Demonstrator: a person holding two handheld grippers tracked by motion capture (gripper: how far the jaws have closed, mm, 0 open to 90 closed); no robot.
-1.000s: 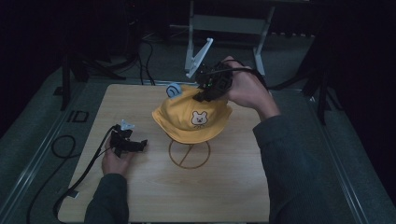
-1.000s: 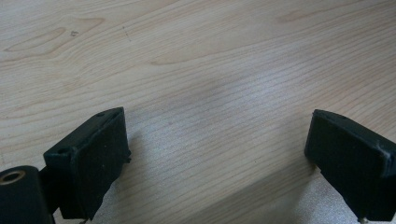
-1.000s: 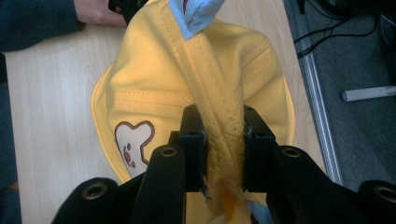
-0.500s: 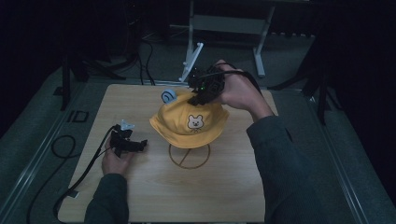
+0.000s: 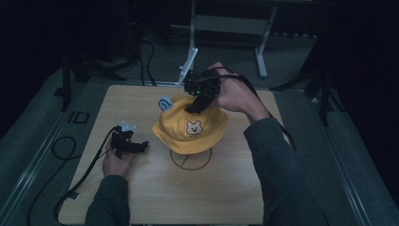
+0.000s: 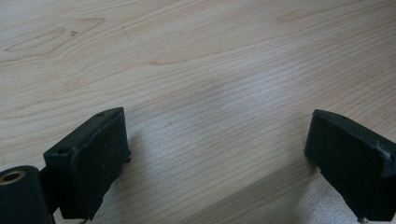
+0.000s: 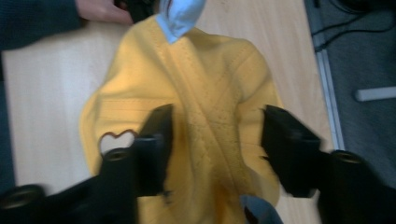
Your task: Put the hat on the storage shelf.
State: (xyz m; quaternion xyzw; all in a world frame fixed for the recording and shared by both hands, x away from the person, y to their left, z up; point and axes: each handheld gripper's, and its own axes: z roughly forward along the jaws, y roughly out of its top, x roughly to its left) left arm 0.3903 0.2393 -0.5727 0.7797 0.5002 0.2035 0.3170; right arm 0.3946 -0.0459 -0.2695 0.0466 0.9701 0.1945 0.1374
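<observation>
Matt wood-grain table [image 6: 210, 60], stitched yellow cloth hat [image 7: 210, 116], matt blk jaws.

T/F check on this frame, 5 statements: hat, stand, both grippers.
1. The yellow hat sits on a stand. True.
2. The left gripper holds the hat. False: it is open over bare table.
3. The right gripper is above the hat's crown, jaws apart. True.
4. The hat's front shows a star. False: a bear face.
5. The hat lies flat on the table. False: it is raised on the stand.
</observation>
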